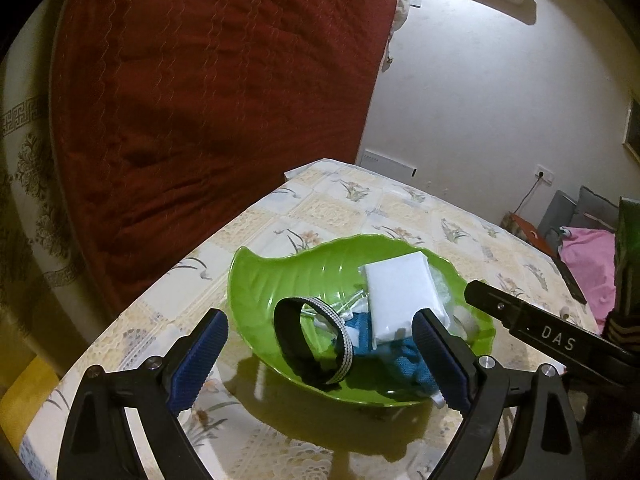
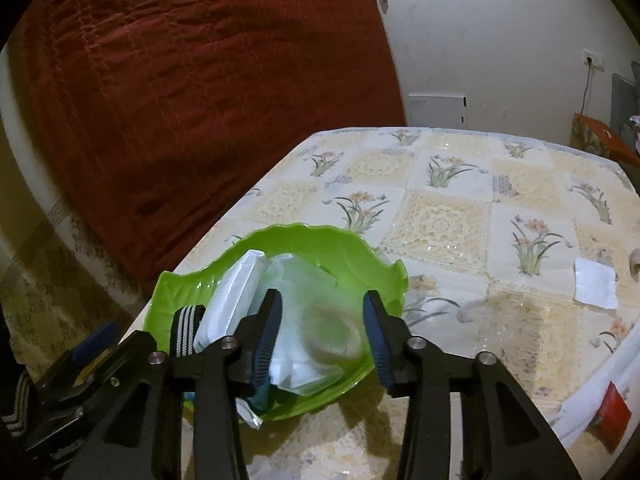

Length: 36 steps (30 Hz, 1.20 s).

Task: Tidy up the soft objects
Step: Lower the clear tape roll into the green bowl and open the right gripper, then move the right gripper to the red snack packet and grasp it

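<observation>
Your left gripper [image 1: 320, 354] stands with its blue-padded jaws spread wide and nothing between them, poised just above the near rim of the green leaf-shaped plastic dish [image 1: 272, 280]. Your right gripper [image 2: 322, 336] is likewise spread apart and holds nothing; it hovers over the same dish [image 2: 360, 256] from the other side, and its black arm marked "DAS" crosses the right edge of the left wrist view.

The dish sits near the left edge of the table, on a glossy floral-and-lace patterned tablecloth [image 2: 440, 216]. Inside it you have several soft items piled together:
- a black elastic band with a grey-and-white striped edge [image 1: 320, 340], standing on its edge as a loop at the near side;
- a white rectangular packet in clear wrap [image 1: 400, 292], lying tilted against the pile;
- a blue woven cloth [image 1: 404, 360], partly under the packet;
- a crumpled clear plastic bag [image 2: 320, 320], directly below your right gripper; what it contains cannot be made out.

One small white square pad [image 2: 595, 286] lies flat on the tablecloth, well apart from the dish, toward the right edge. A white cloth with a red tag [image 2: 612, 408] rests at the near right corner of the table.

A dark red quilted cover [image 1: 208, 100] stands behind the table on the left.
</observation>
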Motion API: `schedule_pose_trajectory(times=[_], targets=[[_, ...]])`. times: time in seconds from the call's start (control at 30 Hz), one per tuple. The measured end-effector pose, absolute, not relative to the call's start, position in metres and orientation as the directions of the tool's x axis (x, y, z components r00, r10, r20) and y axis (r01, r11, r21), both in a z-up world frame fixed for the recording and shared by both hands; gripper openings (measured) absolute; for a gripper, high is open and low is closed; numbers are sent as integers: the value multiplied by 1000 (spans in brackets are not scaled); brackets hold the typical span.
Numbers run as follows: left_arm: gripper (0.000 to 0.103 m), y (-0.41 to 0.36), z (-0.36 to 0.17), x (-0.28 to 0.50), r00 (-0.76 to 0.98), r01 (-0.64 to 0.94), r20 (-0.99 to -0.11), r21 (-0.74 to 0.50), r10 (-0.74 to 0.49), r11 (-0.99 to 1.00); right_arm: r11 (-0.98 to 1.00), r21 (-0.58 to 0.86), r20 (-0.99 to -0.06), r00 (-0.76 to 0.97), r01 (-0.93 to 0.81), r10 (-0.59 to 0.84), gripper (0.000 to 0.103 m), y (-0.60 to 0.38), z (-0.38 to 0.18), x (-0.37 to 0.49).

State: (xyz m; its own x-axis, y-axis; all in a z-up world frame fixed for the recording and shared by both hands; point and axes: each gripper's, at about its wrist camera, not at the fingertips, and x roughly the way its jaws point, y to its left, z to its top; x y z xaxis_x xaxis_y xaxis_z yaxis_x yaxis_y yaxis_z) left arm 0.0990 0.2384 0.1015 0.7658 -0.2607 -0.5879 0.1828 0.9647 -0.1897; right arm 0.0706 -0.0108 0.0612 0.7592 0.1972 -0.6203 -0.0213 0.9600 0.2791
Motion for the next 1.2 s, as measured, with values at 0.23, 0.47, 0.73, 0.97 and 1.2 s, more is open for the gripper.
schedule_pose_trajectory(times=[0.23, 0.47, 0.73, 0.97, 1.2], targets=[[96, 234, 102, 98, 762, 192, -591, -186, -266, 963, 957, 291, -621, 759, -9, 195, 47, -19, 57, 61], [96, 229, 104, 96, 761, 203, -590, -182, -272, 962, 949, 312, -634, 752, 37, 179, 47, -36, 48, 42], [96, 215, 107, 91, 758, 228, -588, -168, -283, 959, 945, 311, -652, 745, 96, 139, 47, -55, 40, 17], [96, 201, 108, 85, 751, 257, -589, -155, -298, 954, 936, 315, -665, 740, 155, 101, 47, -82, 33, -8], [96, 182, 110, 76, 736, 303, -593, -142, -326, 942, 928, 283, -676, 737, 244, 12, 47, -118, 30, -38]])
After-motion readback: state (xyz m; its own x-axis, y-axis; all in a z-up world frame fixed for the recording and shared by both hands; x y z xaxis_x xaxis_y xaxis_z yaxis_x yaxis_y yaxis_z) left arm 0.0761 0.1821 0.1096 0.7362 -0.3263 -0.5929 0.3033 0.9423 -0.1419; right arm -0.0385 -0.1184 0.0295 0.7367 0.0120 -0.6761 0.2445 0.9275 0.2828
